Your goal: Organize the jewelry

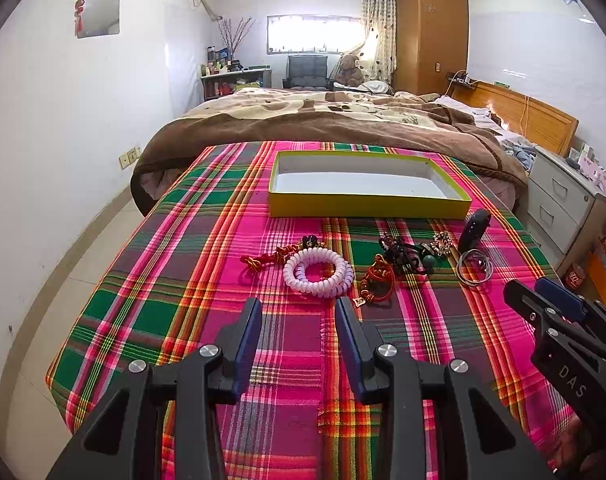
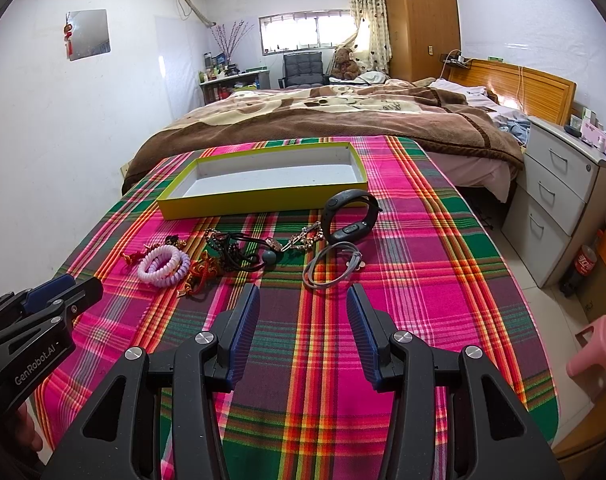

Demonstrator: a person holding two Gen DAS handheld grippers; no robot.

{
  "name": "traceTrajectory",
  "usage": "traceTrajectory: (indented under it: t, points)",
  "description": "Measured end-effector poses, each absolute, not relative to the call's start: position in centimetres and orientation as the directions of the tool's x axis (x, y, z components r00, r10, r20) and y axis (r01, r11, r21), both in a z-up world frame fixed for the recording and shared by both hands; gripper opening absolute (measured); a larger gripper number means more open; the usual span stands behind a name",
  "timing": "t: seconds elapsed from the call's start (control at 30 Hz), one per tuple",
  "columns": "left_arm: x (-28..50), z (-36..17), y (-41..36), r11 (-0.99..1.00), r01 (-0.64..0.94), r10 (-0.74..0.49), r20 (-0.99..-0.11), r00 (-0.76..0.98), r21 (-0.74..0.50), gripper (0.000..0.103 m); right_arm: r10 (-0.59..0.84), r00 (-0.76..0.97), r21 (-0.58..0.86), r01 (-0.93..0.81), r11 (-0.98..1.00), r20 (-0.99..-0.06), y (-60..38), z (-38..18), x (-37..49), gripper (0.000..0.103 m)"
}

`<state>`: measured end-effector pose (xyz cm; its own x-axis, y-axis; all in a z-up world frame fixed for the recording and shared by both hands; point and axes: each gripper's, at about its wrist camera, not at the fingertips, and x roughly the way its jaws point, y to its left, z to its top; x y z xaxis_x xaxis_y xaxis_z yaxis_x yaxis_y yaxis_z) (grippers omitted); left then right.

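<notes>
A shallow yellow box (image 1: 367, 207) (image 2: 239, 204) with a white empty inside stands at the far side of the plaid cloth. In front of it lies a row of jewelry: a lilac coil bracelet (image 1: 318, 270) (image 2: 164, 265), a red knotted cord (image 1: 263, 258), a red charm (image 1: 377, 282), black hair ties with a green bead (image 1: 407, 254) (image 2: 243, 254), a gold chain (image 2: 303, 238), a grey ring band (image 1: 474, 268) (image 2: 331, 266) and a black wristband (image 2: 349, 216). My left gripper (image 1: 299, 308) is open, just short of the coil bracelet. My right gripper (image 2: 303, 296) is open, just short of the grey band.
The plaid-covered table (image 2: 443, 280) ends at a bed with a brown blanket (image 1: 323, 120). Grey drawers (image 2: 559, 200), a red can (image 2: 583, 264) and a pink stool (image 2: 599, 348) stand at the right. A white wall is at the left.
</notes>
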<state>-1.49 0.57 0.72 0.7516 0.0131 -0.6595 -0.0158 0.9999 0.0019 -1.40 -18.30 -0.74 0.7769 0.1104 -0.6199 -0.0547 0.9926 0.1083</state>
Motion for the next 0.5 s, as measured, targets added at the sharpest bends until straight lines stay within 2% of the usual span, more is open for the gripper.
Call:
traceTrajectory:
  t: [0.5]
  points:
    - [-0.65,0.30,1.04,1.000,-0.021,0.016,-0.674,0.738,0.002,0.038,0.120,0.773,0.109,-0.066,0.992,-0.623,-18.13,-0.86,-0.96,0.046]
